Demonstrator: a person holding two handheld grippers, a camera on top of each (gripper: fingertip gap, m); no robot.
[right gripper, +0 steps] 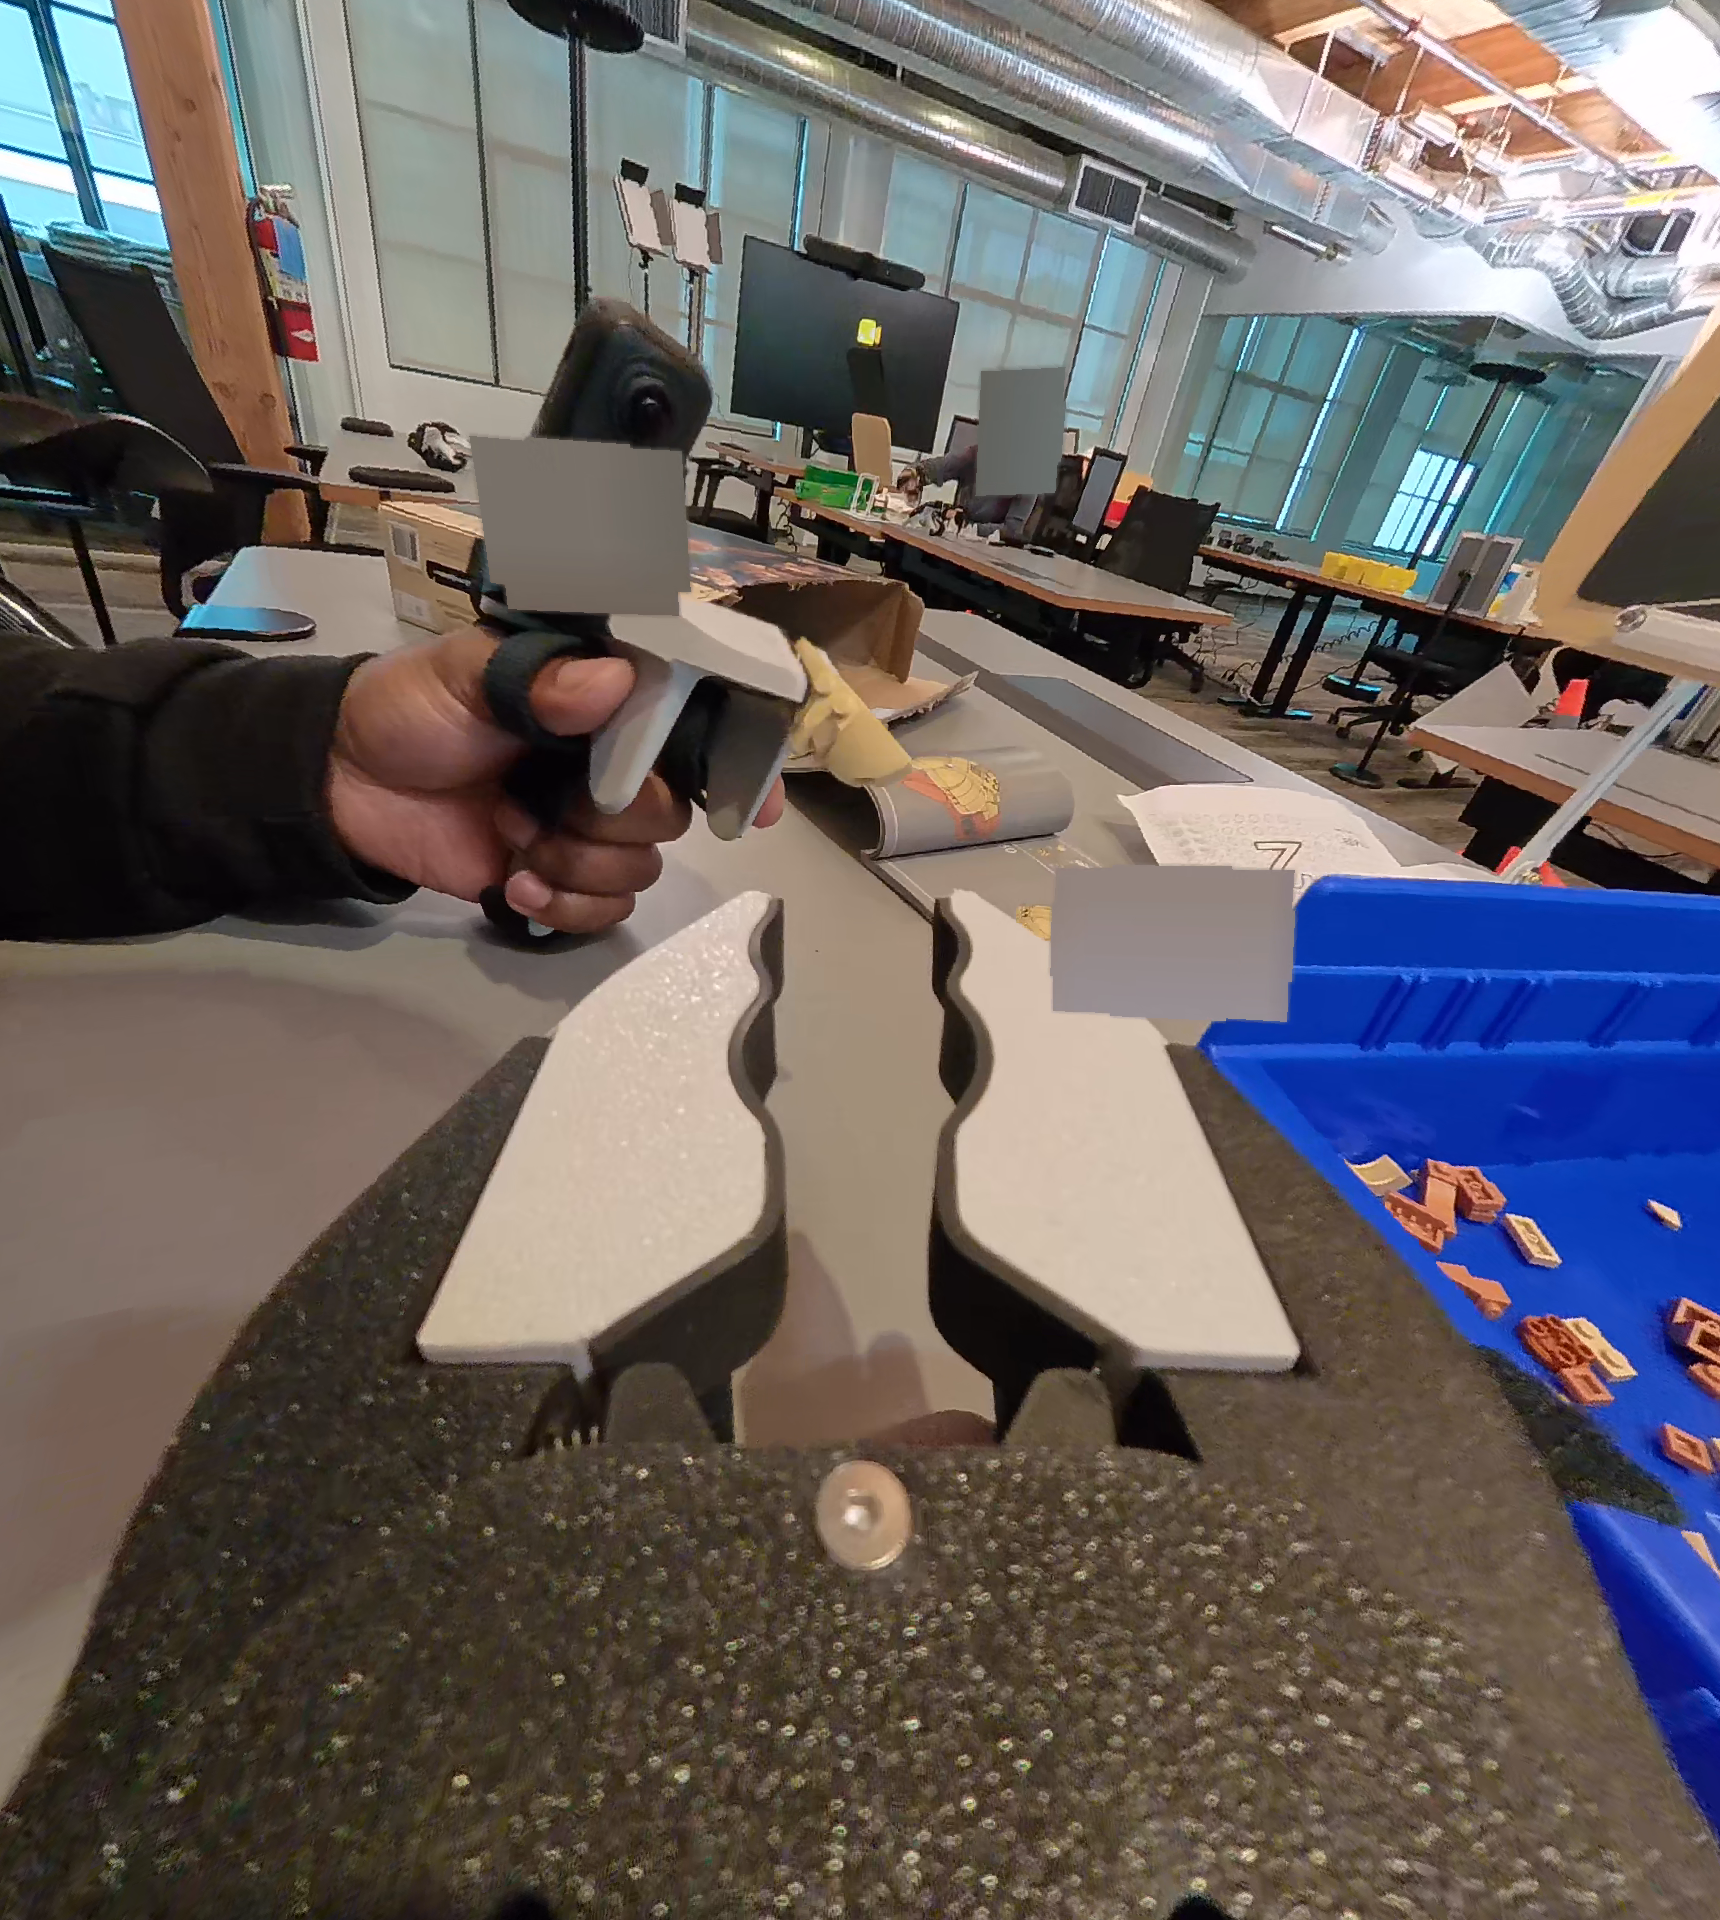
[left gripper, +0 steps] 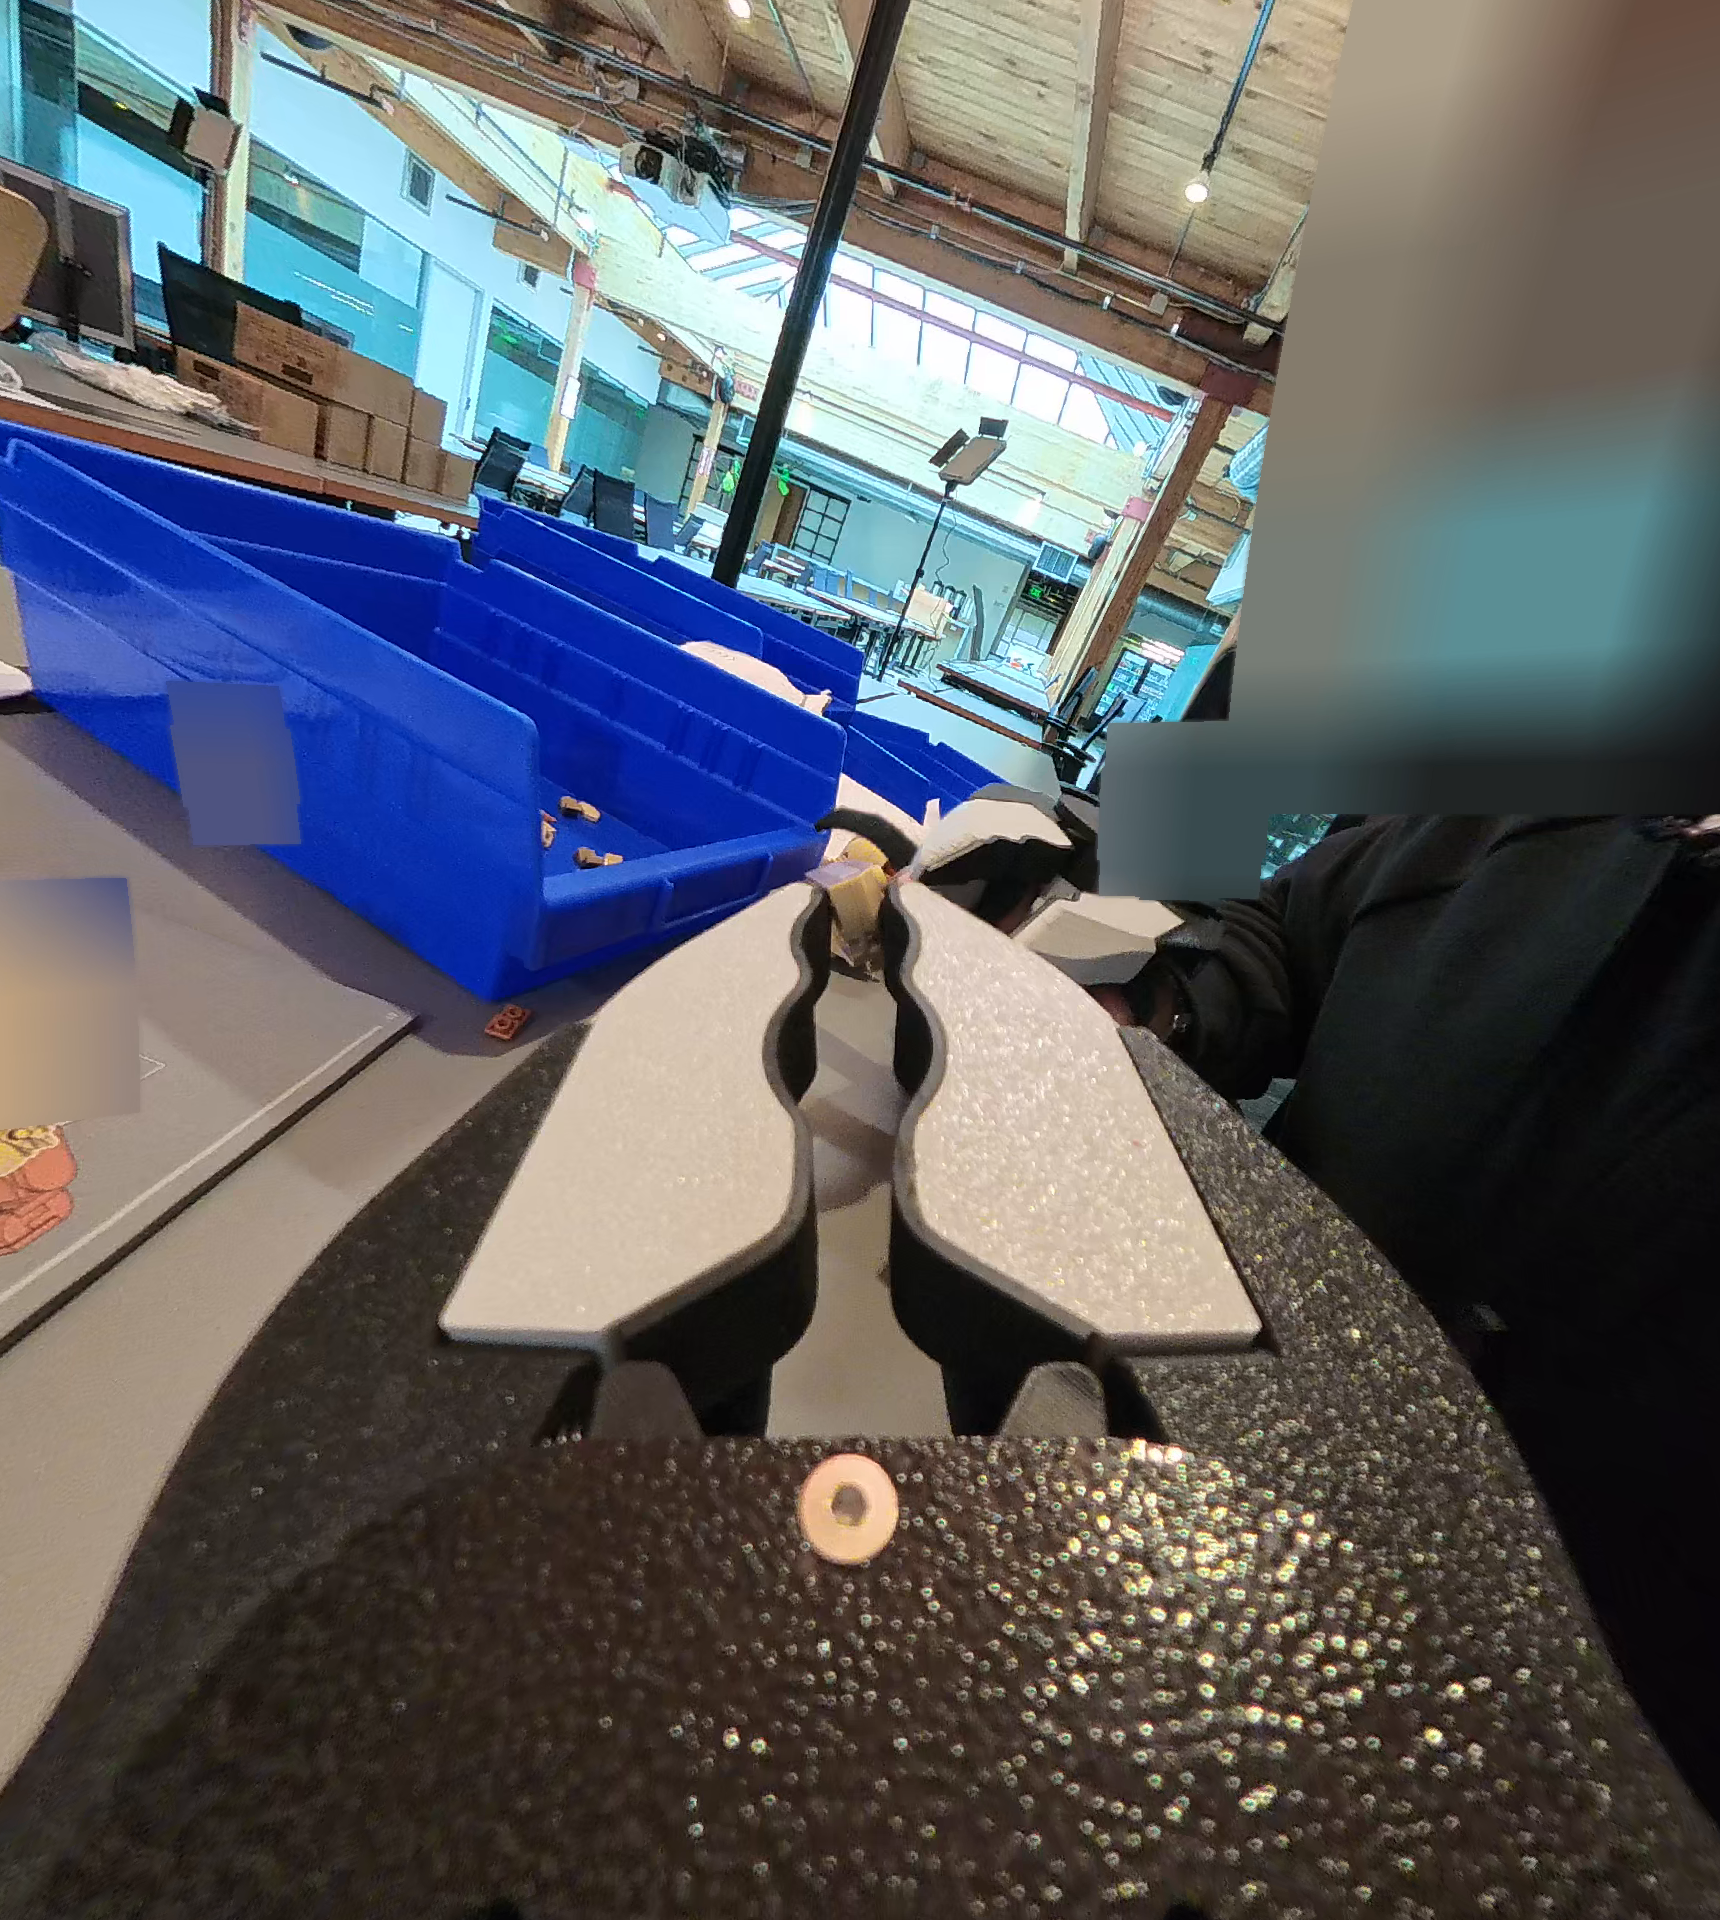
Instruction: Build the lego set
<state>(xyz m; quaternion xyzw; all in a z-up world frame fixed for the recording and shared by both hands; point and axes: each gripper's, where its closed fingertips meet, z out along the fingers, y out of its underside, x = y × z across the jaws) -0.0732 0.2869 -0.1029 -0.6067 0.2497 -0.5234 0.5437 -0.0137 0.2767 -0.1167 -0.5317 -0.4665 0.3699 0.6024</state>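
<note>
Fingers (left gripper: 991, 1039) of the left gripper (left gripper: 854, 902) are pinching a tan lego assembly (left gripper: 861, 896) at centre frame. In the right wrist view, a hand (right gripper: 482, 769) at centre left is wrapping that tool's grip, holding it raised above the grey table (right gripper: 160, 1091). The right gripper (right gripper: 856, 914) is hovering lower centre, jaws parted around nothing. Loose bricks (right gripper: 1562, 1340) are lying in the blue bin (right gripper: 1562, 997) at lower right.

Tan lego assembly (right gripper: 851, 727), gripper-clamped (left gripper: 854, 906)

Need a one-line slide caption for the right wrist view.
Open right gripper beside blue bin; left gripper holds tan lego piece.
</note>
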